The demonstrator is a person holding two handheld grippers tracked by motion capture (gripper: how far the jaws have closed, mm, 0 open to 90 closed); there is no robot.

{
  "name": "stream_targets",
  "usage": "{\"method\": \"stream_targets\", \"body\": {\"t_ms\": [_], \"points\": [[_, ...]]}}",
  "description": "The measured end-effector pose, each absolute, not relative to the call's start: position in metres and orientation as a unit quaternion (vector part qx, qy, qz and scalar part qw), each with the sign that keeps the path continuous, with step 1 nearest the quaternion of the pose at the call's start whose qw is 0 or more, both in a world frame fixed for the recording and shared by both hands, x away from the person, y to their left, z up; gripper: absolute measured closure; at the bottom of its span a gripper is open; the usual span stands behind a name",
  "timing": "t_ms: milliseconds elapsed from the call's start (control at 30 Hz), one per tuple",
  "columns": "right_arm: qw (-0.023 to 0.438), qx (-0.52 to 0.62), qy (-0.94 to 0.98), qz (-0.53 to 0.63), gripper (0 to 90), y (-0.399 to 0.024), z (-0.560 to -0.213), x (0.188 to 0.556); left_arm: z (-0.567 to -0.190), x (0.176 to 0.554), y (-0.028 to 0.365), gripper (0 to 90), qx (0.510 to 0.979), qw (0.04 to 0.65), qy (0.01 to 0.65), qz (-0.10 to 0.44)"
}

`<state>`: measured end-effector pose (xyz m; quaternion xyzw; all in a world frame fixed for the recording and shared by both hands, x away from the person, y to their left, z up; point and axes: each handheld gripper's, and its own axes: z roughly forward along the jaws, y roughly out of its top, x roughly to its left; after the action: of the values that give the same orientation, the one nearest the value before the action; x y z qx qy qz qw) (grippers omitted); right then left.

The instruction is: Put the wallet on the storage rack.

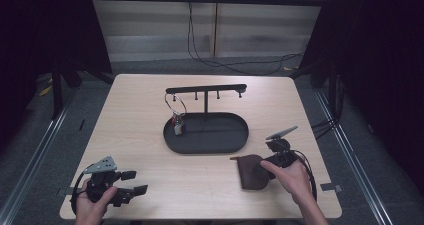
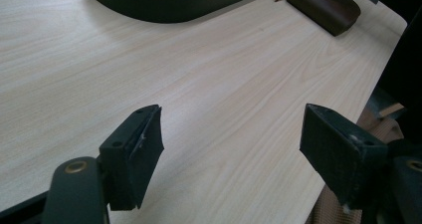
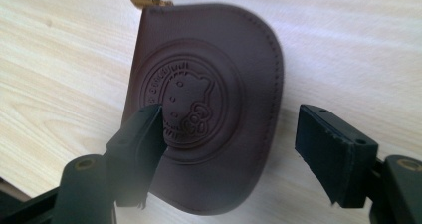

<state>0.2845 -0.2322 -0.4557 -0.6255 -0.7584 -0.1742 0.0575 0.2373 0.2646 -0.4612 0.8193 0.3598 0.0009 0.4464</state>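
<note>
The right gripper stands nearest the lens in the right gripper view, its two black fingers spread wide apart and clamped on nothing. The brown leather pouch lies flat on the tabletop just beyond and partly between the fingers. One finger overlaps the pouch's straight edge; the other finger stands clear of the rounded edge, with bare tabletop between them. Whether the overlapping finger touches the leather cannot be told.

The pouch is dark brown and D-shaped: one straight side, one curved side, with stitching along the rim. A round embossed emblem with a cartoon figure and lettering occupies its centre. A small brass fitting projects from the far corner of the straight side.

In the high view, the left gripper rests well apart from the pouch, its fingers likewise spread apart over bare tabletop.
</note>
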Motion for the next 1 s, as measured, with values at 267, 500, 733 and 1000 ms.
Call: {"method": "stream_targets", "body": {"t_ms": [267,500,733,1000], "points": [[0.072,-0.629,-0.755,-0.171,27.0,-0.226,-0.463,0.291,-0.462,0.238,0.265,24.6,0.821,0.437,0.367,0.006],[0.08,-0.642,-0.739,-0.189,29.5,-0.229,-0.468,0.288,-0.463,0.239,0.266,24.6,0.815,0.445,0.371,0.002],[0.078,-0.642,-0.738,-0.192,30.1,-0.229,-0.468,0.287,-0.463,0.239,0.266,24.6,0.812,0.449,0.374,-0.002],[0.082,-0.649,-0.731,-0.196,36.8,-0.233,-0.468,0.288,-0.463,0.24,0.267,24.6,0.809,0.451,0.376,-0.004]]}}
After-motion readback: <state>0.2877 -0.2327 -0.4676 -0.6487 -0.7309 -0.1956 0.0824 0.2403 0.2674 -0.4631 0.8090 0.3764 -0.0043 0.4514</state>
